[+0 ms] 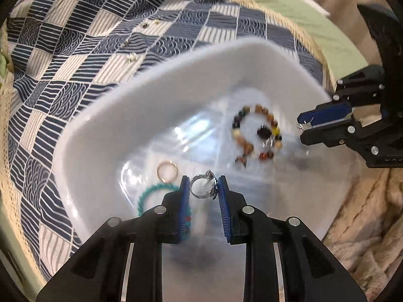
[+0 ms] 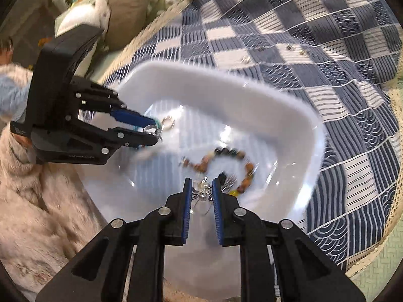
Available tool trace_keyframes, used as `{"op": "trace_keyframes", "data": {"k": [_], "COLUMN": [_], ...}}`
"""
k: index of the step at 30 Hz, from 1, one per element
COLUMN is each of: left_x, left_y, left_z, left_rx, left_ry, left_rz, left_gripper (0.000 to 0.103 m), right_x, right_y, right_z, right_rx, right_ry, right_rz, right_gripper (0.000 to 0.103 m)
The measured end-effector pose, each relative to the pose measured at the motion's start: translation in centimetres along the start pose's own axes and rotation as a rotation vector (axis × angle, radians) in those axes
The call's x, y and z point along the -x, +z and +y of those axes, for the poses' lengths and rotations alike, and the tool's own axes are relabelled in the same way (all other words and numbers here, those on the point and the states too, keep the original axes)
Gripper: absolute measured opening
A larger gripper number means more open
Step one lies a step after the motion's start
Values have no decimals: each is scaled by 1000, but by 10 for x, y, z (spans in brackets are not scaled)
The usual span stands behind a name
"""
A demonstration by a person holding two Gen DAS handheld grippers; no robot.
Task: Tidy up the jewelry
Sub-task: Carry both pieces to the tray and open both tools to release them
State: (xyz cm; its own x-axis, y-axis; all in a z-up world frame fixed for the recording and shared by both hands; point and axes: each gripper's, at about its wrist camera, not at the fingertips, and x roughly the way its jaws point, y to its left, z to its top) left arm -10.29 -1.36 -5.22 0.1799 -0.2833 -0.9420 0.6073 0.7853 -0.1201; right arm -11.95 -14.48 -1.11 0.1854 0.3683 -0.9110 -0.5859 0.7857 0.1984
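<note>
A white tray (image 1: 83, 156) sits on a blue checked cloth (image 1: 75, 37). My left gripper (image 1: 203, 188) is shut on a silver ring (image 1: 201, 187) and holds it over the tray; it also shows in the right wrist view (image 2: 152, 132). My right gripper (image 2: 202, 191) is shut on a silver pearl earring (image 2: 201, 191) over the tray; it shows in the left wrist view (image 1: 302, 125). In the tray lie a multicoloured bead bracelet (image 1: 257, 133), a gold ring (image 1: 167, 171) and a turquoise bead bracelet (image 1: 153, 193).
Several small silver earrings (image 1: 132, 56) lie on the cloth beyond the tray. A beige fluffy blanket (image 2: 37, 201) lies beside the tray. Pillows (image 2: 121, 7) and green bedding (image 1: 289, 7) are further off.
</note>
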Motion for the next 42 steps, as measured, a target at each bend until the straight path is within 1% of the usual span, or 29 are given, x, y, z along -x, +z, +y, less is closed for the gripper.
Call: {"op": "trace_keyframes", "data": {"k": [4, 8, 19, 25, 27, 28, 30, 31, 32, 33, 35, 38, 39, 41, 42], "left_x": [-9, -9, -7, -8, -5, -3, 7, 12, 18, 24, 31, 35, 37, 42, 47], "left_y": [-10, -13, -14, -14, -14, -14, -12, -12, -11, -10, -7, -4, -3, 1, 5], "left_z": [-5, -10, -5, -3, -1, -1, 0, 1, 2, 4, 9, 19, 22, 27, 31], "left_rx": [-11, -27, -10, -8, 1, 3, 13, 15, 17, 26, 45, 86, 98, 112, 122], "left_ry": [29, 53, 57, 81, 70, 68, 80, 79, 68, 55, 41, 50, 49, 45, 50], "left_rz": [21, 30, 29, 34, 29, 21, -17, -36, -56, -80, -98, -115, -124, -144, -165], "left_gripper": [22, 22, 22, 23, 25, 28, 37, 45, 50, 51, 52, 52, 53, 65, 67], "right_x": [-13, -20, -31, -35, -33, -30, -19, -14, -8, -6, -3, -2, 2, 11, 22], "right_y": [-1, -1, 3, 4, 5, 6, 8, 9, 11, 11, 14, 17, 19, 26, 33], "right_z": [5, 7, 15, 17, 16, 15, 11, 9, 7, 5, 0, -7, -10, -16, -22], "right_rx": [25, 35, 66, 76, 75, 73, 58, 54, 45, 38, 25, -3, -15, -25, -43], "right_ry": [-24, -40, -33, -56, -63, -62, -57, -50, -47, -48, -51, -61, -67, -79, -89], "right_rz": [35, 47, 79, 91, 86, 80, 44, 27, 7, -1, -7, -16, -35, -67, -104], "right_gripper": [17, 17, 17, 18, 18, 19, 31, 40, 42, 42, 42, 42, 42, 42, 44]}}
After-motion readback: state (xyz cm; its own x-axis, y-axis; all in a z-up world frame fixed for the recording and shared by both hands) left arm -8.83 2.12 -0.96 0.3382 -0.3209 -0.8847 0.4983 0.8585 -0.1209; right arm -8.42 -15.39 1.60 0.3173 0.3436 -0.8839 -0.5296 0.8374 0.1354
